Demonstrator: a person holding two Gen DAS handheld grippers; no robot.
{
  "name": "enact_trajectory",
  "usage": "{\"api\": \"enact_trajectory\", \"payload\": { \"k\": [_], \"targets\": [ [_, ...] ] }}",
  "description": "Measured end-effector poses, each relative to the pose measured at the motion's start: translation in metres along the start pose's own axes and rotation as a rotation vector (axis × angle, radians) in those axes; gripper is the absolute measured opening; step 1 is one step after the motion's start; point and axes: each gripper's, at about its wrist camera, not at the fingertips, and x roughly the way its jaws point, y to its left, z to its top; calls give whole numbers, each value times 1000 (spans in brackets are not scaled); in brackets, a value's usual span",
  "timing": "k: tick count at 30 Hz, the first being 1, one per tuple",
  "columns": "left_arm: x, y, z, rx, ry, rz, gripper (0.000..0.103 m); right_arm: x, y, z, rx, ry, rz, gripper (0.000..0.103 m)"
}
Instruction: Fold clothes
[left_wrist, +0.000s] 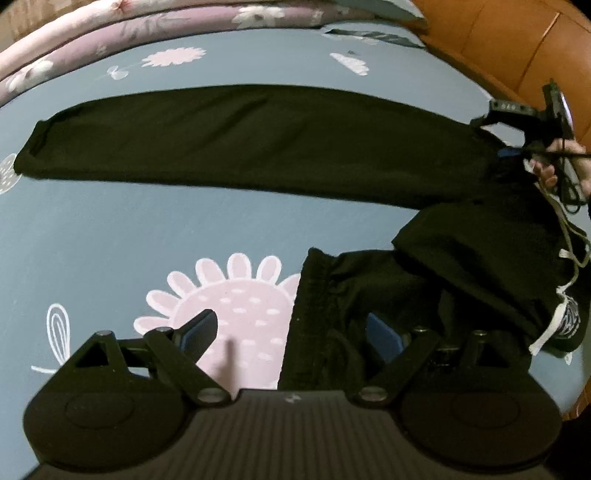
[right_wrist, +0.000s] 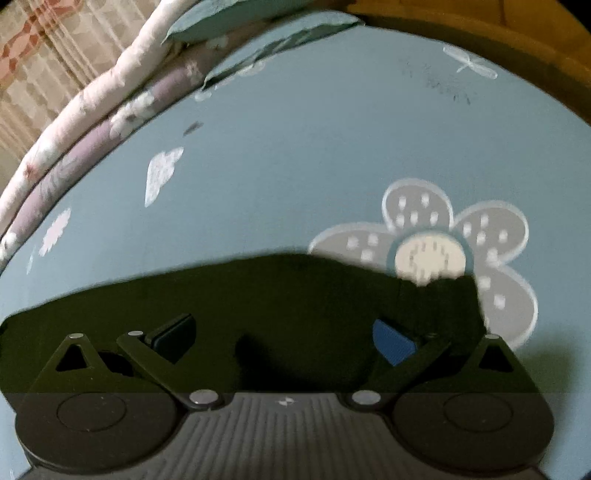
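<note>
Black trousers (left_wrist: 258, 144) lie on a blue flowered bed sheet (left_wrist: 110, 229). One leg stretches flat across the middle of the left wrist view. The other leg (left_wrist: 369, 288) is bunched at the lower right, with its cuff edge between the fingers of my left gripper (left_wrist: 291, 334), which is open. The waist with white drawstrings (left_wrist: 565, 254) is at the far right. There a hand (left_wrist: 546, 170) holds my right gripper (left_wrist: 506, 152). In the right wrist view my right gripper (right_wrist: 284, 336) stands open low over the black cloth (right_wrist: 258, 295), with nothing pinched.
A folded pink and purple floral quilt (left_wrist: 110, 29) (right_wrist: 74, 140) runs along the far side of the bed. An orange wooden panel (left_wrist: 517, 44) borders the bed at the upper right. A patterned curtain (right_wrist: 37, 55) hangs beyond the quilt. Bare sheet (right_wrist: 295, 147) spreads past the cloth.
</note>
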Motion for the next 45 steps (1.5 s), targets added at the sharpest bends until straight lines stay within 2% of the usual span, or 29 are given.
{"api": "enact_trajectory", "payload": {
  "k": [4,9,12,17,19,23,25,29,36,39,42,45],
  "targets": [
    [5,-3,8,15,2,-6,88,0,-5,10,35,5,-23,103],
    [15,-5,17,26,10,-19,88,-49,13,-5,-31,-2,2,103],
    [22,-3,16,27,25,-28,88,-81,25,-30,-81,27,-11,103],
    [23,-1,9,23,39,-42,88,-124,33,-97,-112,122,20,103],
    [22,2,8,21,45,-45,88,-140,32,-121,-87,147,44,103],
    [19,-5,10,43,36,-37,88,-157,29,-161,-16,190,149,103],
    [16,-10,9,56,34,-50,88,-159,25,-173,-5,194,154,103],
    [11,-23,4,85,46,-73,88,-167,6,-179,35,166,111,103],
    [19,-41,-5,57,91,-49,88,-180,-26,-190,104,116,35,103],
    [23,-48,-8,43,111,-38,88,-186,-32,-188,104,88,118,103],
    [26,-55,-12,30,131,-26,88,-169,-42,-190,98,159,51,103],
    [30,-63,-16,17,151,-15,88,-167,-48,-192,78,154,81,103]
  ]
}}
